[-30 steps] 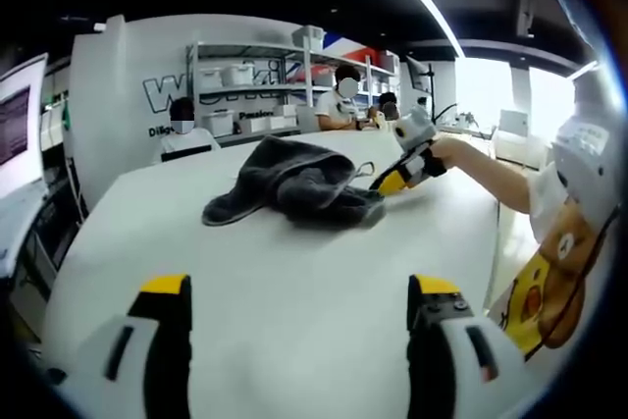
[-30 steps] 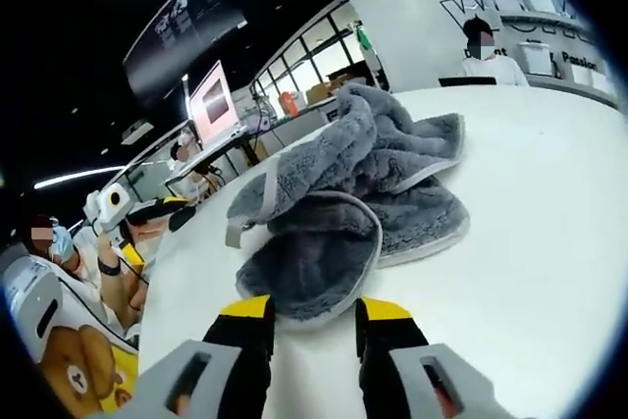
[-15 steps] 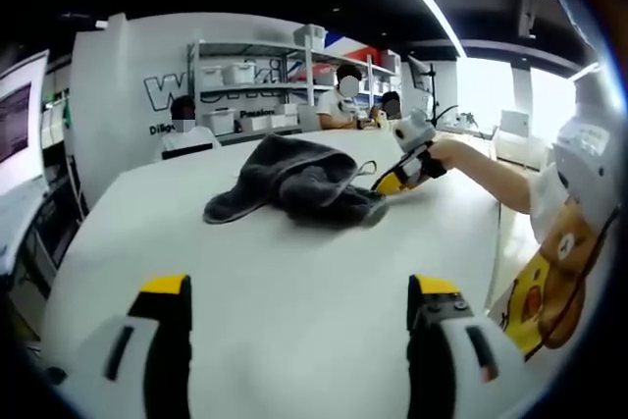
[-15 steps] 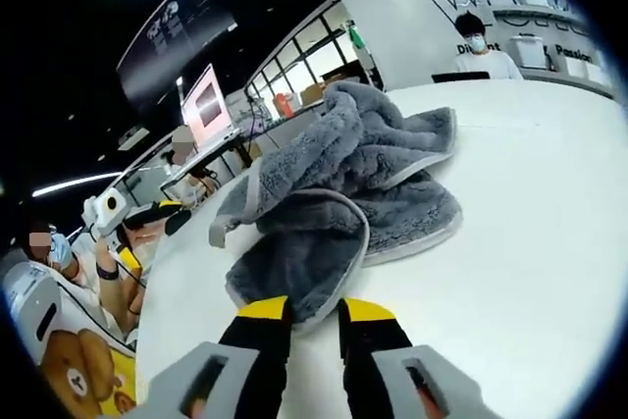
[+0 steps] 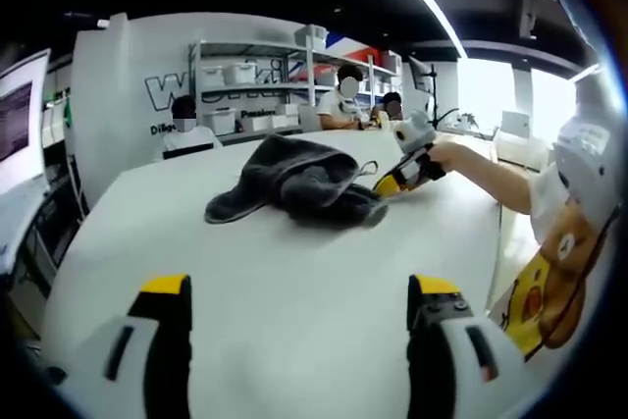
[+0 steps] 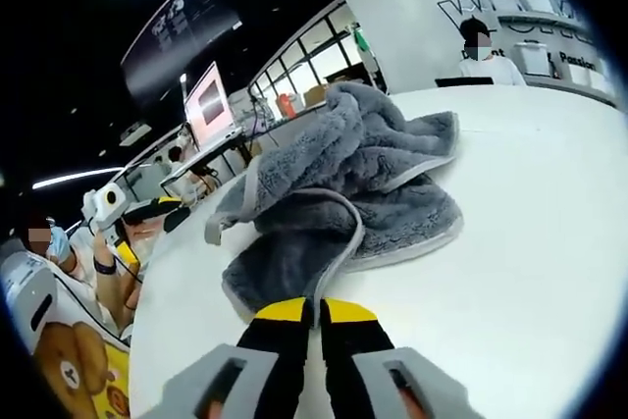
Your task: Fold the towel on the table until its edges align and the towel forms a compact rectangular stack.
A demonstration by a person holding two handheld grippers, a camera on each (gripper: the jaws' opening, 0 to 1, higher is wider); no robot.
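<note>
Left gripper view: the left gripper [image 5: 299,306] hangs over the near part of a smooth white table [image 5: 275,262], its two yellow-tipped jaws spread wide with bare tabletop between them and nothing held. Farther back on the table lies the towel [image 5: 294,188], a dark grey, plush heap bunched into soft rounded folds, with one flat flap trailing toward the left. The right gripper [image 5: 404,176], yellow and black with a pale body, meets the towel's right edge, carried by a person's hand and bare forearm [image 5: 486,169]. A yellow cartoon-bear print on the person's clothing [image 5: 549,262] shows at the right. Behind the table stand metal shelves [image 5: 255,85] carrying pale boxes, and seated people.

Right gripper view: the right gripper [image 6: 316,311] has its yellow-tipped jaws drawn almost together on the light grey bound hem at the near edge of the towel [image 6: 343,203], pinching it. The fleece is thick and fuzzy, piled in crumpled lobes, its paler edging tracing a curved loop across the heap. The left gripper [image 6: 147,208] shows at the far left beyond the table [image 6: 530,242], beside a lit monitor [image 6: 211,100]
</note>
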